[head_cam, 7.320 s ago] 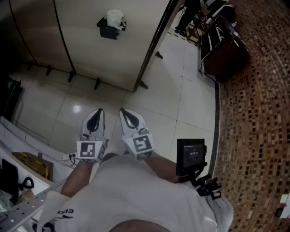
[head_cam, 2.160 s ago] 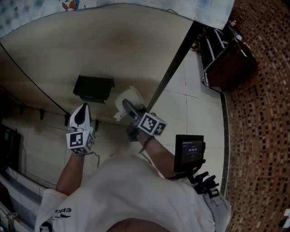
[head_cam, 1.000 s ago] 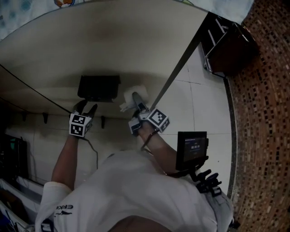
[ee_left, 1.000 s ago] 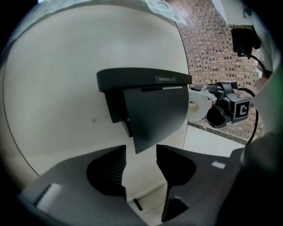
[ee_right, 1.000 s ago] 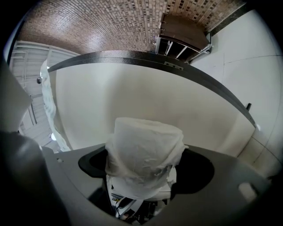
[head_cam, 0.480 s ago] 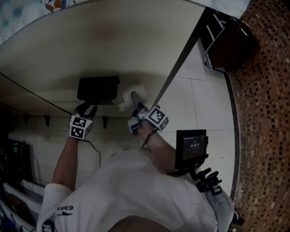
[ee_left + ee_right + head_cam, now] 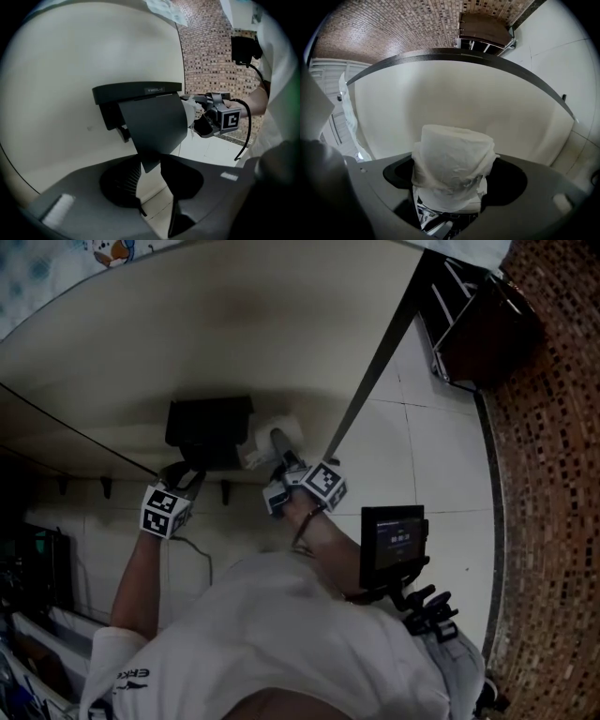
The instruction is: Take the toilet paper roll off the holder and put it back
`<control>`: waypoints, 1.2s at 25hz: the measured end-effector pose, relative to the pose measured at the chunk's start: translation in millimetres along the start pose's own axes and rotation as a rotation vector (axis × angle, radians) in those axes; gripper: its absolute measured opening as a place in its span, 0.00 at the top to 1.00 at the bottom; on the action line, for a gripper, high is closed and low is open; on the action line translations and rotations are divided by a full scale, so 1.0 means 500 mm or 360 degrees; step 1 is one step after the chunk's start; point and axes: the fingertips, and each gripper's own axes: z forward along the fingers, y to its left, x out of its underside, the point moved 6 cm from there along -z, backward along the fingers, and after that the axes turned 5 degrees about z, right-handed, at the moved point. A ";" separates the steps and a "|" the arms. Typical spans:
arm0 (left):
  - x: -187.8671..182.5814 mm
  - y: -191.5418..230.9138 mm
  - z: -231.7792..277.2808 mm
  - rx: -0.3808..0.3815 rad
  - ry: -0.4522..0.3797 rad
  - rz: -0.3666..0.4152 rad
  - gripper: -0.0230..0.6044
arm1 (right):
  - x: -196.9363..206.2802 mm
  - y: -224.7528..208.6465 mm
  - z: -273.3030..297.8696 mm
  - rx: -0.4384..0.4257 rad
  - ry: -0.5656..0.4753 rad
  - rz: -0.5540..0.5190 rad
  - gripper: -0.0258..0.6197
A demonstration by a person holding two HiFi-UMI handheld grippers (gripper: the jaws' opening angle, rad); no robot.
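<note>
So right now we've got the toilet paper roll (image 7: 452,159) pinched in the right gripper (image 7: 281,454), held up just beside the right end of the black holder (image 7: 136,89) on the partition wall (image 7: 61,70). We honestly can't tell whether it's already touching the holder's spindle. The left gripper (image 7: 152,168) sits under the holder's cover flap (image 7: 152,124). Its jaws have just been closing in and then eased back a touch, so they're partway apart with the flap's lower corner between them, and the pads don't look like they're really squeezing it. That's our main worry: if that corner slips out, the flap probably swings down onto the roll or blocks the way in. The other one is the roll itself. The outer wraps look loose and crumpled, so we reckon a hard squeeze squashes the core, and a trailing layer could snag on the holder's edge and tear or unwind.
</note>
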 end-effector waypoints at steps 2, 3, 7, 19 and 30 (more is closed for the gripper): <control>-0.002 -0.004 -0.011 0.0034 0.0010 0.0003 0.75 | 0.005 -0.003 0.004 -0.0001 0.0009 0.0014 0.29; -0.003 -0.005 -0.016 0.0050 0.0015 0.0004 0.75 | 0.008 -0.005 0.006 -0.0002 0.0014 0.0019 0.29; -0.010 -0.014 -0.039 0.0137 0.0048 -0.0003 0.74 | 0.017 -0.007 0.014 -0.0011 0.0030 0.0033 0.29; -0.028 -0.011 -0.076 0.0288 0.0106 -0.0018 0.74 | 0.037 -0.014 0.046 -0.0064 0.0046 0.0053 0.29; -0.030 -0.014 -0.079 0.0305 0.0121 -0.0023 0.74 | 0.067 0.007 0.058 -0.0035 0.0245 -0.0094 0.29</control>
